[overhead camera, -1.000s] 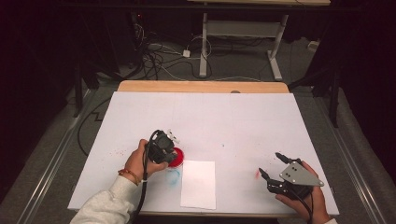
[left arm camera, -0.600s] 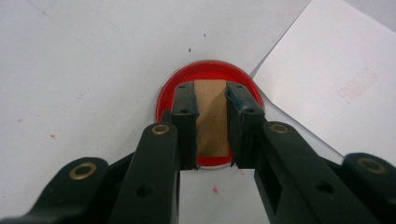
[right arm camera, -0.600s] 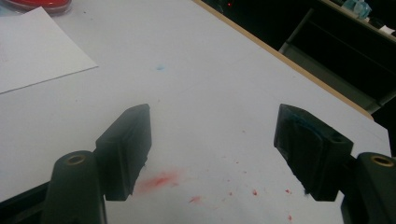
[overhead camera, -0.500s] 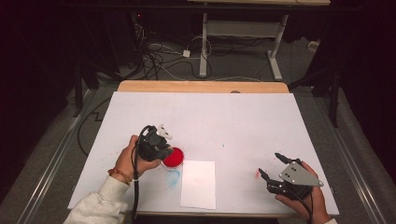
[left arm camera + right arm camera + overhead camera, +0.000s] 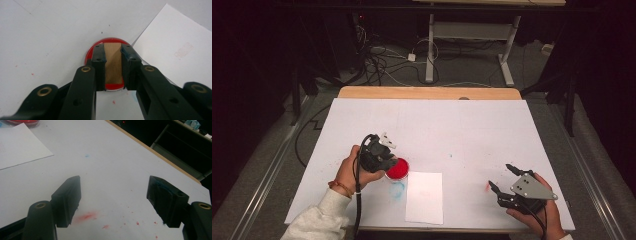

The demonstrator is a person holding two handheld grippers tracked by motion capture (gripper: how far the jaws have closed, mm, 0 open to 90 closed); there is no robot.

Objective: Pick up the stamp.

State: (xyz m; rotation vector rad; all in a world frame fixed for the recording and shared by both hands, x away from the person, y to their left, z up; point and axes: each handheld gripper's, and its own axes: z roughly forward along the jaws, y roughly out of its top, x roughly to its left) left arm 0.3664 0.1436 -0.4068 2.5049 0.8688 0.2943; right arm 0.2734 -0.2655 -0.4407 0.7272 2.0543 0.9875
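Your left gripper point(image 5: 113, 53) view reveals one wooden block point(image 5: 113, 63) clamped tight over one red ink pad point(image 5: 398, 168); your right gripper point(image 5: 501, 179) gapes empty near the table's point(image 5: 452, 125) front-right corner.

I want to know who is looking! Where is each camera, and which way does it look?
High view: above the table, looking forward and down; both forearms and hands come in.
Left gripper view: on the left gripper, looking down at a wooden block on the red pad; black jaws show.
Right gripper view: on the right gripper, looking across the table; jaws apart.
All three share the white paper.
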